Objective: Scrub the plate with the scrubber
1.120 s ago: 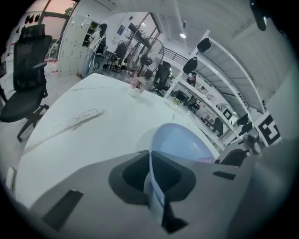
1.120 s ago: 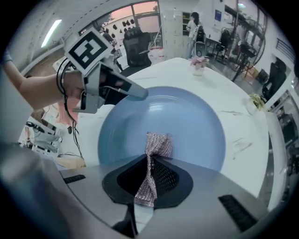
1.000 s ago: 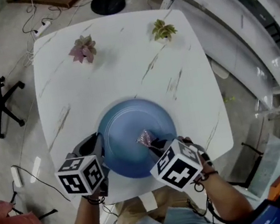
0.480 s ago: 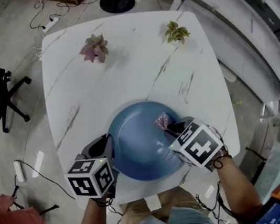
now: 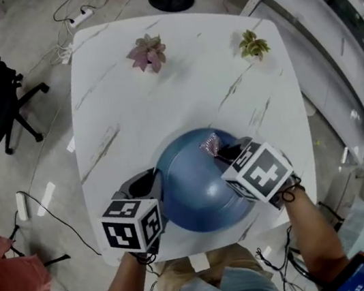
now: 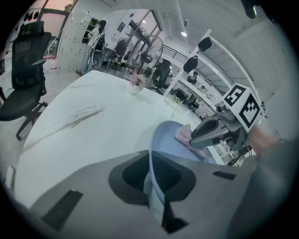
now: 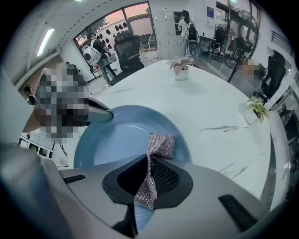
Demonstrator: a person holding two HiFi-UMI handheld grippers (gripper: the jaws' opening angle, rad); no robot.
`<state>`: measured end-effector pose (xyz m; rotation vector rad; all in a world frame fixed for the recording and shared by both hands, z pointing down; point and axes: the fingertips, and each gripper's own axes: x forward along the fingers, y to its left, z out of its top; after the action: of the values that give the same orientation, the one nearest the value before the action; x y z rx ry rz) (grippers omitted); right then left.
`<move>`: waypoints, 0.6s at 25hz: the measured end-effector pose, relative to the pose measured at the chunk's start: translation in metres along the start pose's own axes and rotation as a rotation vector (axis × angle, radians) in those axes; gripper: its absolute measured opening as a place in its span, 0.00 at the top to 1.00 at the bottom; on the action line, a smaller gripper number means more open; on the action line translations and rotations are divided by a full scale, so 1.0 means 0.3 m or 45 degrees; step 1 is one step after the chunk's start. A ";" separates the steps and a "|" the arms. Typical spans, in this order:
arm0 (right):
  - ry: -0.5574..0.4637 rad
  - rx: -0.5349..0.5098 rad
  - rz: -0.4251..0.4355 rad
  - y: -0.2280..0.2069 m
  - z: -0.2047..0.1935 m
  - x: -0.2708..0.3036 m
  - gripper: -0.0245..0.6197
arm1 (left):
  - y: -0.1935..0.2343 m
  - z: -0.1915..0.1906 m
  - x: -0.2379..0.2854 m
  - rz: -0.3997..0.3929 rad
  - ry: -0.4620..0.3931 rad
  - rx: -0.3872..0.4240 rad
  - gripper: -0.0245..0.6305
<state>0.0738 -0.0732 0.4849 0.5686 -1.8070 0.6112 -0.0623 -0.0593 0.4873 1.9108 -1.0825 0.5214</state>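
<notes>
White marbled desk [image 5: 160,96] is carrying a round blue plate [image 5: 194,198], the left claw [image 6: 156,184] is clamping its rim, and the right claw [image 7: 145,184], shut on a glittery pink mesh scrubber [image 7: 159,147], is holding it against the plate just ahead of its tips, so scrubbing seems underway, unfinished.

Dim, flat overhead light — ceiling strips [image 6: 184,33] glare; gripper views fisheye-warped, dark corners; soft shadows on bench [image 5: 161,103].

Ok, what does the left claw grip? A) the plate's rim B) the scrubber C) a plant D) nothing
A: the left claw is shut on the rim of the plate; the scrubber sits in the right claw.
</notes>
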 end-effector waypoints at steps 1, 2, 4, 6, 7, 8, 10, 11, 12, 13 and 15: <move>0.002 -0.012 0.011 0.007 0.012 0.004 0.89 | 0.000 0.000 0.000 -0.001 0.000 -0.003 0.94; 0.004 -0.024 0.022 0.015 0.025 0.008 0.89 | 0.000 0.000 0.001 -0.001 0.000 -0.007 0.94; 0.006 -0.051 0.044 0.034 0.051 0.016 0.89 | 0.000 0.000 0.001 0.001 -0.001 -0.012 0.94; 0.005 -0.082 0.068 0.059 0.076 0.025 0.89 | -0.001 0.000 0.001 0.002 0.000 -0.013 0.94; 0.006 -0.098 0.082 0.074 0.088 0.030 0.89 | -0.001 -0.001 0.002 0.002 0.002 -0.013 0.94; 0.008 -0.114 0.096 0.090 0.099 0.034 0.89 | -0.002 -0.002 0.002 0.002 0.004 -0.013 0.94; 0.016 -0.149 0.123 0.124 0.117 0.043 0.89 | -0.002 -0.002 0.002 0.003 0.007 -0.014 0.94; 0.021 -0.168 0.137 0.142 0.125 0.047 0.89 | -0.002 -0.001 0.002 0.004 0.008 -0.014 0.94; 0.025 -0.187 0.151 0.159 0.130 0.050 0.89 | -0.001 -0.001 0.002 0.005 0.008 -0.015 0.94; 0.028 -0.206 0.166 0.177 0.134 0.054 0.89 | -0.001 -0.001 0.001 0.006 0.008 -0.016 0.94; 0.034 -0.243 0.203 0.216 0.134 0.057 0.89 | -0.002 -0.002 0.001 0.006 0.009 -0.019 0.94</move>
<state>-0.0015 -0.0522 0.4817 0.2889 -1.8723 0.5429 -0.0617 -0.0590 0.4876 1.8928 -1.0838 0.5209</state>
